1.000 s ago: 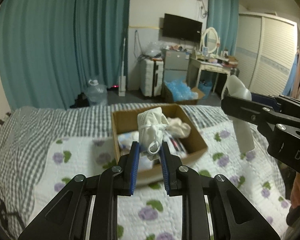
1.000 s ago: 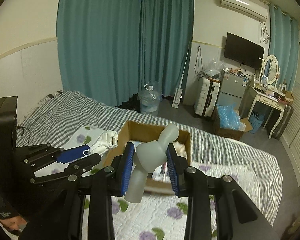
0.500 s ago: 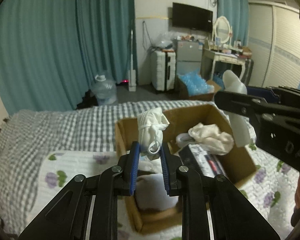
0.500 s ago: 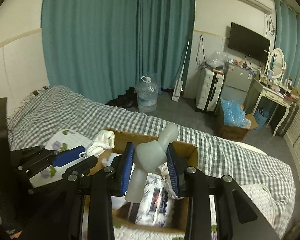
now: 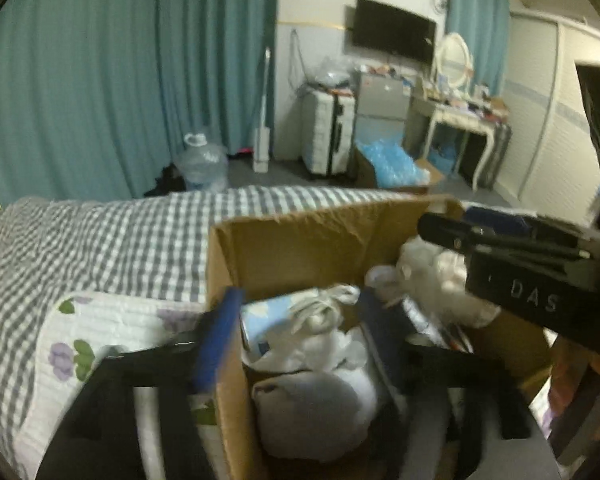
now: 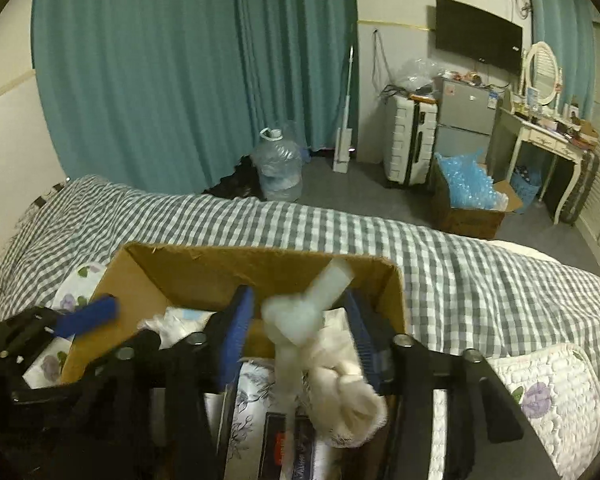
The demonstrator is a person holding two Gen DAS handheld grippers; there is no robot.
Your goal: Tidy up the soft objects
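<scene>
A cardboard box (image 5: 300, 240) stands on the bed and also shows in the right wrist view (image 6: 204, 268). My left gripper (image 5: 296, 328) is open over the box's left side; the white knotted bundle (image 5: 324, 308) lies loose between its jaws on other soft items. My right gripper (image 6: 304, 344) is open over the box's right side. The pale grey knotted sock (image 6: 300, 316) sits between the jaws, blurred, above a cream cloth bundle (image 6: 348, 396). The right gripper shows in the left wrist view (image 5: 512, 264).
The bed has a grey checked sheet (image 6: 480, 276) and a floral quilt (image 5: 112, 332). The box holds cloth bundles and flat printed packs (image 6: 292, 444). Beyond the bed are a water jug (image 6: 278, 168), a suitcase (image 6: 410, 152) and a floor box with blue plastic (image 6: 470, 196).
Both grippers moved down over the box and opened. The white bundle dropped from the left gripper into the box; the grey sock is released between the right jaws.
</scene>
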